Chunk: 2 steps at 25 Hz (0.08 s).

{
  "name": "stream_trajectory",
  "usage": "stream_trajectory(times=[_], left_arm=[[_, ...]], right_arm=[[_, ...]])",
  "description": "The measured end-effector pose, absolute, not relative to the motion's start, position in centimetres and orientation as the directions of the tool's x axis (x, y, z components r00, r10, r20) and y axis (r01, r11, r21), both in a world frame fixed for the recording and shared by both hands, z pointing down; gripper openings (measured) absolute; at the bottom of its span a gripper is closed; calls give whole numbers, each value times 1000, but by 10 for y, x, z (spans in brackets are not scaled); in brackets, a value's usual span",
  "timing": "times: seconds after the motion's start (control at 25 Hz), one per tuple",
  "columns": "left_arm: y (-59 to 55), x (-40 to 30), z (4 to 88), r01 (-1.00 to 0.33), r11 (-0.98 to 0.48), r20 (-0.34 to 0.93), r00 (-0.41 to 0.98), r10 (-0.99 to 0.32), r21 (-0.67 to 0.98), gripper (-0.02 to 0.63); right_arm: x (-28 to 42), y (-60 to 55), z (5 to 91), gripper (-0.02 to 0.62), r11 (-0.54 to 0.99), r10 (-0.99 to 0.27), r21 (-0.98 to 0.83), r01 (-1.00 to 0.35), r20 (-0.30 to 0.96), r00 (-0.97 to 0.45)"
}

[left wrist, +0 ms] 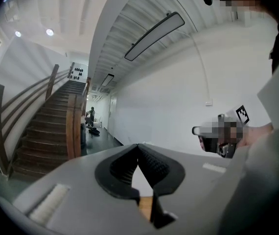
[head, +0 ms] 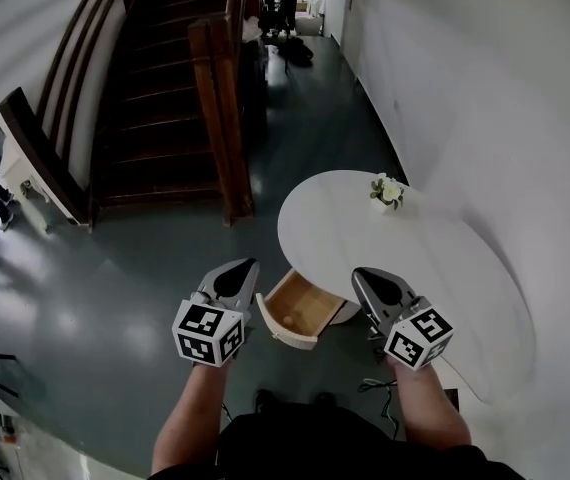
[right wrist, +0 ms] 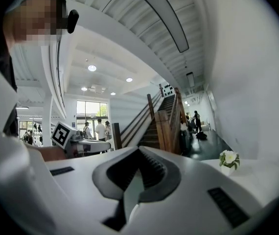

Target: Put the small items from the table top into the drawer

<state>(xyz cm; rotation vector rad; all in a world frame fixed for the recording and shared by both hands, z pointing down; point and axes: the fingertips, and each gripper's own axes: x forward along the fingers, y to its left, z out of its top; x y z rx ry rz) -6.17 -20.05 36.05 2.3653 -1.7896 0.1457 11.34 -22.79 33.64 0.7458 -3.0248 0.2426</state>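
1. Floor (head: pixel 115 298): dark grey-green, glossy, spread under everything else in the head view.
2. Wall (head: pixel 485 88): plain white, along the right side, close behind the worktop.
3. Staircase (head: pixel 155 88): dark wood with a heavy banister, rising at upper left, well apart from the worktop.
4. Worktop (head: pixel 435 258): white, oval, set against the wall.
5. Drawer (head: pixel 277 326): white front, pale wooden inside, pulled open from the worktop's near-left edge and seen between the two grippers.
6. Left gripper (head: pixel 248 264): grey, marker cube at its rear, held over the floor just left of the open drawer and pointing away from the person. Jaws clenched, ribbed pads meeting at the tips in the left gripper view (left wrist: pixel 138 146), nothing between them.
7. Right gripper (head: pixel 361 274): same build, held at the worktop's near edge just right of the drawer. Jaws likewise clenched tip to tip in the right gripper view (right wrist: pixel 139 149), grasping nothing.
8. Flower pot (head: pixel 388 191): small, white blooms with green leaves, upright on the worktop's far side near the wall, well apart from both grippers and from the drawer. Seen also low at right in the right gripper view (right wrist: pixel 228 158).
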Motion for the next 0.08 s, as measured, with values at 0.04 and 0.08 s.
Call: stream_trajectory(times=[0.04,0.08], left_arm=[[-201,-61,361,-961,-264,181,274,-944,78,11],[-201,-60,361,-961,-264,181,274,-944,78,12]], right_arm=[[114,-228,336,9,875,-460,-144,-463,55,-886],[114,-228,336,9,876,-458,-141,-461,57,-887]])
